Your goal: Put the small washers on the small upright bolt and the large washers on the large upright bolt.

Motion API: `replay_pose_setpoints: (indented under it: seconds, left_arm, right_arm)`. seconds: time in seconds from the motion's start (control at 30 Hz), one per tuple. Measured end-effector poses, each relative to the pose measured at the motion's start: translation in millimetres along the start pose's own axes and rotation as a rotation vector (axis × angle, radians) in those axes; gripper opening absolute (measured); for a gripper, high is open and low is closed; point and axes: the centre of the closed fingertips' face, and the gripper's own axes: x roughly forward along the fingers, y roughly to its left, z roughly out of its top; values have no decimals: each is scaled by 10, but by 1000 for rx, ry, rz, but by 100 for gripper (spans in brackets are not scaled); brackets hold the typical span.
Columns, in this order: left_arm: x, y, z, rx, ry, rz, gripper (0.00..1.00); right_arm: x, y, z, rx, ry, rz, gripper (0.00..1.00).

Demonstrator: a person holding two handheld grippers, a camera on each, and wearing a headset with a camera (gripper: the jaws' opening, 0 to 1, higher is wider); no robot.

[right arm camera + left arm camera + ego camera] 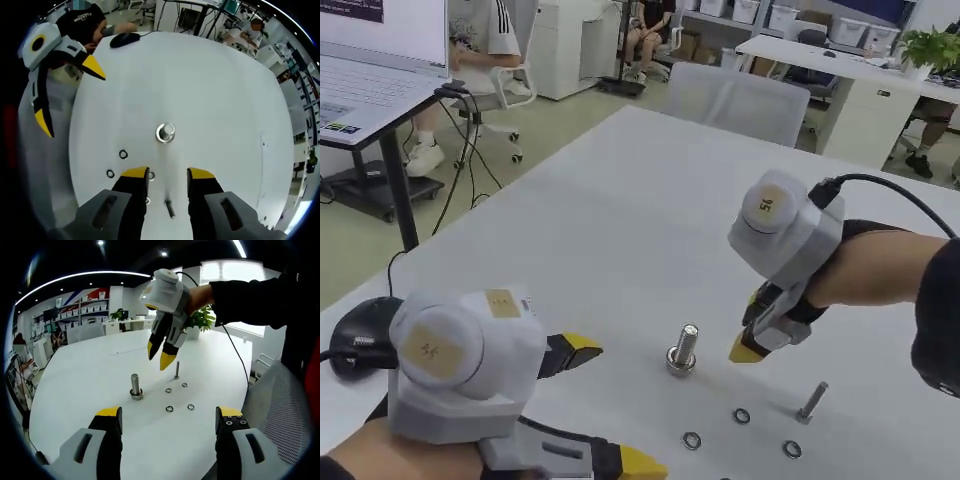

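The left gripper (610, 405) is seen nearest, low at the table's (620, 200) near edge, its jaws spread wide and nothing between them. In the left gripper view (168, 415) four washers (170, 408) are seen lying flat on the table just beyond the yellow tips, inside the span of the jaws, none touched. The large bolt (135, 385) stands upright further on, towards the left-hand jaw, with a wider collar at its foot. The small bolt (177, 369) stands behind the washers.

In the head view three washers (692, 440) are spread across the gap between the large bolt (682, 350) and the small bolt (812, 402), all apart from one another and from both bolts.

The right gripper (748, 350) is held above the table, pointing down, with its tip between the two bolts. In its own view (167, 175) the jaws are parted by a moderate gap and nothing is gripped. The small bolt (170, 209) is seen below, between the two jaws and clear of them. One washer (151, 175) shows just beside the left-hand tip, and the others lie further to that side. The large bolt (165, 132) is seen end-on, straight ahead of the gap.

Further off, a mouse (360, 325) lies at the table's left edge. A laptop (370, 90) rests on a side stand, and a chair (740, 100) is set at the far edge.
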Motion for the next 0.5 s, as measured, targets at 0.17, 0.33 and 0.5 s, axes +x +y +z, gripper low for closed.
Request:
replay_pose_setpoints:
  seconds: [0.17, 0.33, 0.5]
  left_arm:
    - [-1, -22, 0, 8, 7, -6, 76]
    - [-5, -30, 28, 17, 10, -9, 76]
    - [5, -42, 77, 29, 12, -15, 76]
  right_arm:
    - [-75, 67, -67, 15, -12, -3, 32]
    - [-130, 147, -162, 35, -19, -1, 32]
    - [-169, 224, -243, 52, -28, 5, 32]
